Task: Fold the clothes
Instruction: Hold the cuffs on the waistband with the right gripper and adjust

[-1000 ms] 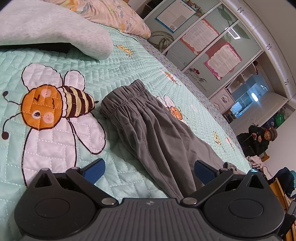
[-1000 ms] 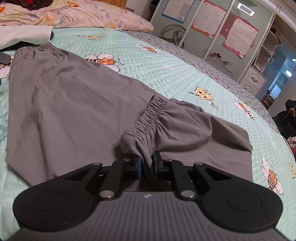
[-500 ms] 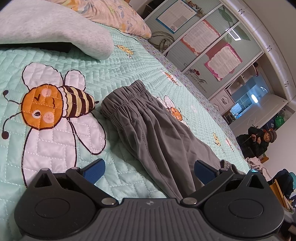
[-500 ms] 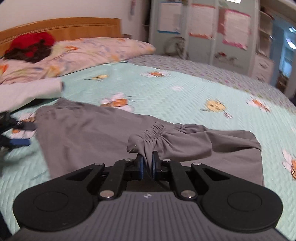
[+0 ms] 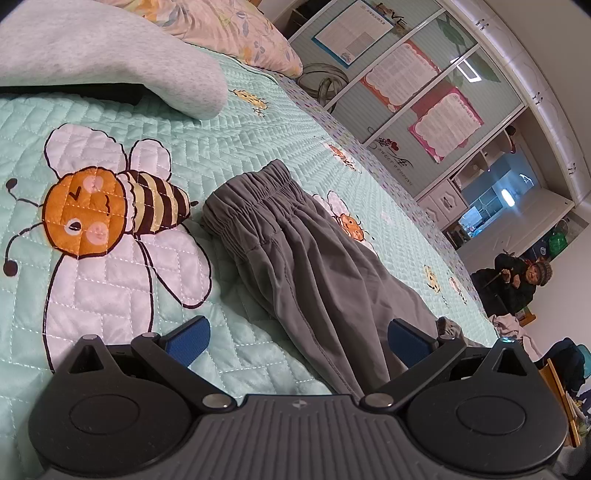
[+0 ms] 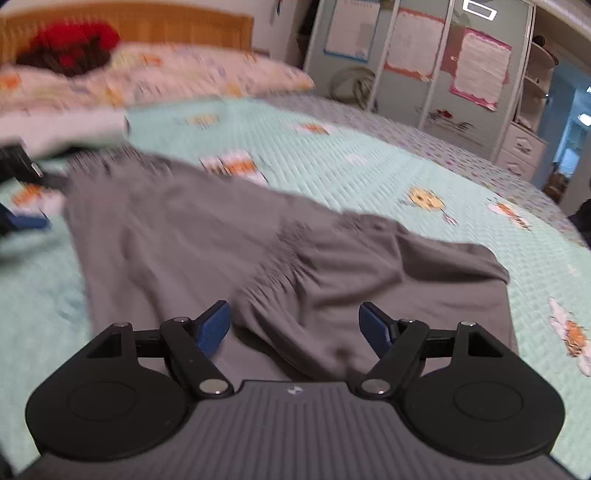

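Grey trousers (image 6: 177, 236) lie on the mint bee-print bedspread (image 6: 332, 158), their lower part folded back so the gathered cuff (image 6: 280, 258) rests on top of the legs. My right gripper (image 6: 295, 325) hovers just over that cuff with its jaws opening; the cloth lies between the blue pads (image 6: 214, 325) without being pressed. In the left wrist view the elastic waistband (image 5: 247, 199) of the grey trousers (image 5: 317, 280) lies ahead. My left gripper (image 5: 295, 332) stands open, low over the trousers' side edge, holding nothing.
A folded pale grey garment (image 5: 110, 55) lies at the head end, with a floral pillow (image 5: 229, 33) behind it. A wooden headboard (image 6: 129, 26) and a wardrobe (image 6: 424, 62) stand beyond. A seated person (image 5: 517, 284) is past the bed's far side.
My right gripper was shut on the trouser cuff; now its jaws have spread and the cuff has dropped onto the legs. The right view has swung and risen slightly. The left gripper kept still.
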A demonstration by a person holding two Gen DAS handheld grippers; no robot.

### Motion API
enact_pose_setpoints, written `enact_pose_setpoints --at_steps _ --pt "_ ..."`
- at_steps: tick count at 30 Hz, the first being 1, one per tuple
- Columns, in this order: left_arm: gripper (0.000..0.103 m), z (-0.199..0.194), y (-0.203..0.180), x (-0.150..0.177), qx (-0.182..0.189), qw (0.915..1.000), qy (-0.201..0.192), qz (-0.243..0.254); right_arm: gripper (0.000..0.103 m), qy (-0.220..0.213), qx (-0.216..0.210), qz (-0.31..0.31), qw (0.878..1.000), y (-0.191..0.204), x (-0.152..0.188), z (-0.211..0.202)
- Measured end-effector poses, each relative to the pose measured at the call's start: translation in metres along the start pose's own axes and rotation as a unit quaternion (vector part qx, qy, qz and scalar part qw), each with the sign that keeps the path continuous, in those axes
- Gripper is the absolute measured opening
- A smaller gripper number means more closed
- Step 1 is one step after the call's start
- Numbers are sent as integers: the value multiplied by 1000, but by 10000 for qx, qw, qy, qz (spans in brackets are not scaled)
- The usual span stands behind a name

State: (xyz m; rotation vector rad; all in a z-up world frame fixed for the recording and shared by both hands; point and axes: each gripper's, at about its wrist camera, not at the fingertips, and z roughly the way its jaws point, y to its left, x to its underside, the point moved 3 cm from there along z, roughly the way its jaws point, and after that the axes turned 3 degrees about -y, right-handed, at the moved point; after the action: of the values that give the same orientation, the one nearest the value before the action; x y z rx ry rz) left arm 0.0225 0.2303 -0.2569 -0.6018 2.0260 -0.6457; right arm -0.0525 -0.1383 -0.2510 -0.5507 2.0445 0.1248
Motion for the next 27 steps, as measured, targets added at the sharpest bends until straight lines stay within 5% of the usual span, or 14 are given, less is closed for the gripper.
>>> enact_pose_setpoints --at_steps 3,15,17,19,23,27 --pt "102 0 0 0 1 10000 -1 -2 78 -280 -106 -8 9996 0 -4 -11" --pt "102 0 1 -1 8 10000 3 -7 73 241 456 -938 9943 31 5 39" --pt "102 1 1 -1 8 10000 4 -8 34 299 425 -783 9956 26 3 41" --pt "102 1 1 -1 8 10000 4 -9 18 246 494 -605 9966 18 0 39" --pt "102 1 2 -2 8 10000 4 -10 16 -136 452 540 9974 -24 -13 21" --pt "102 1 2 -2 3 10000 3 -7 17 -619 544 1833 9796 -81 -26 2"
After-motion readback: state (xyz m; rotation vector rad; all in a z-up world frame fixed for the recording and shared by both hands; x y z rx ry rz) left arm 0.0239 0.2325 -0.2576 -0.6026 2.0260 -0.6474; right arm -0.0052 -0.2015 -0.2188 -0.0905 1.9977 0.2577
